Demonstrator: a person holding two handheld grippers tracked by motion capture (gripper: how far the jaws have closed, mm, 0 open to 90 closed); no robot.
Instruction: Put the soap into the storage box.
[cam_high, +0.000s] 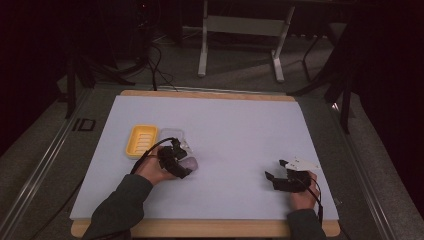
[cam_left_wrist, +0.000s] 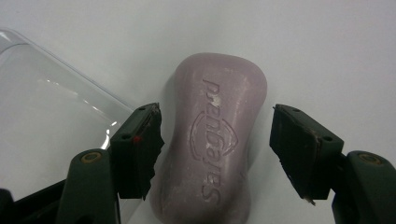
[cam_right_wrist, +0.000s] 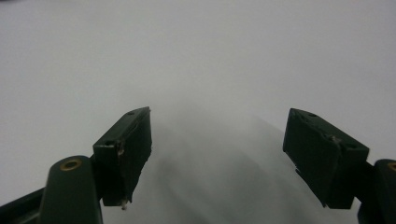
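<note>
A pale purple bar of soap (cam_left_wrist: 215, 140) with embossed lettering lies flat on the white mat. My left gripper (cam_left_wrist: 215, 116) is open and straddles it, one jaw on each side; a gap shows at the right-hand pad and the left-hand pad stands close to the soap's edge. In the high view the soap (cam_high: 190, 163) lies just right of the left gripper (cam_high: 184, 169). A clear plastic lid (cam_left_wrist: 46, 107) lies beside the soap. A yellow soap dish (cam_high: 141, 140) stands to the left. My right gripper (cam_right_wrist: 217, 121) is open over bare mat with nothing between its jaws.
The white mat (cam_high: 225, 130) covers a wooden table whose edge (cam_high: 210, 229) shows at the front. The clear lid (cam_high: 172, 135) lies between the yellow dish and the left gripper. My right gripper (cam_high: 277, 172) rests near the mat's front right. Table legs stand on the floor beyond.
</note>
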